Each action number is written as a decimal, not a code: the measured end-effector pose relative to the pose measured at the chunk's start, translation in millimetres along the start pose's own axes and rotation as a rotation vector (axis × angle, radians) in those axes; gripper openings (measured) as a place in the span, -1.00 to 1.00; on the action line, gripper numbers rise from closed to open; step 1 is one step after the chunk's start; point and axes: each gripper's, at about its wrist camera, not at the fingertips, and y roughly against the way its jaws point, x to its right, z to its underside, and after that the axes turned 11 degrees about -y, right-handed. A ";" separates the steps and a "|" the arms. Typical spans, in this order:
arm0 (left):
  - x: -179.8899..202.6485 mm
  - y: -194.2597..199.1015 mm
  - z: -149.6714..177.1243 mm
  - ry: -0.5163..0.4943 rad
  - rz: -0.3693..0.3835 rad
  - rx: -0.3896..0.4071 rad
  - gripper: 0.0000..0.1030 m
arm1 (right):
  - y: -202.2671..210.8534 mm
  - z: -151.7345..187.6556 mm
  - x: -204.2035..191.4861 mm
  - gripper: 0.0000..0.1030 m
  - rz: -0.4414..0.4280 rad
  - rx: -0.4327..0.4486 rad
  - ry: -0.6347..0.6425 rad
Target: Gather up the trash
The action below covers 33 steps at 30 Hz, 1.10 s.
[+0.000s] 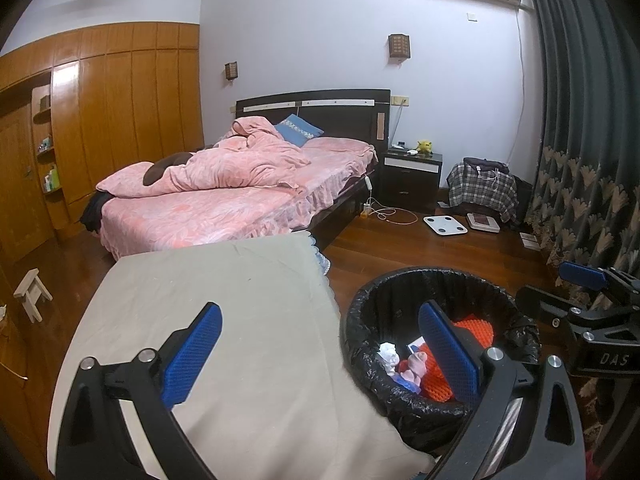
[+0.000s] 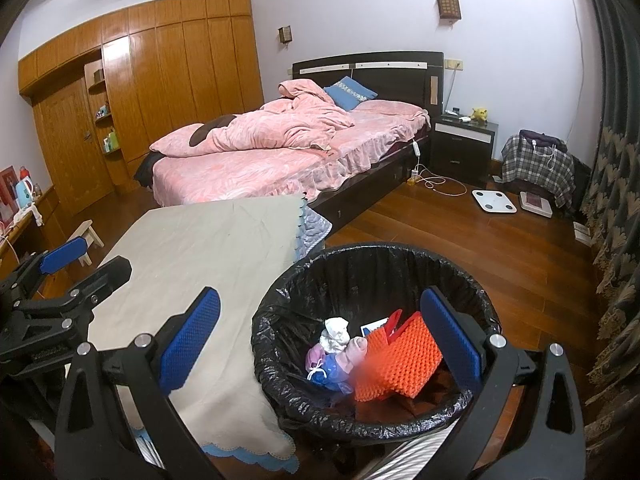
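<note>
A round bin with a black liner [image 1: 360,300] [image 2: 360,256] stands on the wood floor beside a cloth-covered table [image 1: 224,300] [image 2: 208,240]. Inside lie an orange textured pouch [image 2: 400,364] [image 1: 476,326], a crumpled white tissue [image 2: 335,334] [image 1: 389,351] and pink and blue wrappers [image 2: 340,364] [image 1: 412,364]. My left gripper [image 1: 326,354] is open, one finger over the table, the other over the bin. My right gripper [image 2: 320,344] is open above the bin with nothing between its fingers. Each gripper shows in the other's view: the right gripper [image 1: 560,292], the left gripper [image 2: 86,260].
A bed with pink bedding [image 1: 224,192] [image 2: 280,152] lies beyond the table. A dark nightstand [image 1: 412,176], a white scale [image 1: 445,225] [image 2: 494,201], a plaid-covered heap [image 1: 482,188] and cables sit on the floor by the far wall. Curtains [image 1: 580,160] hang right; a small stool [image 1: 33,292] stands left.
</note>
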 end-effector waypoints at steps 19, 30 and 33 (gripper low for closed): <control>-7.3 -0.3 6.1 0.003 -0.006 -0.004 0.88 | -0.3 -0.1 -1.6 0.89 0.000 -0.003 0.002; -8.1 -0.8 5.9 0.002 -0.007 -0.006 0.88 | 0.0 -1.7 -1.3 0.89 0.000 -0.004 0.001; -8.1 -0.9 5.7 0.004 -0.006 -0.006 0.88 | -0.1 -1.8 -1.5 0.89 0.000 -0.005 0.000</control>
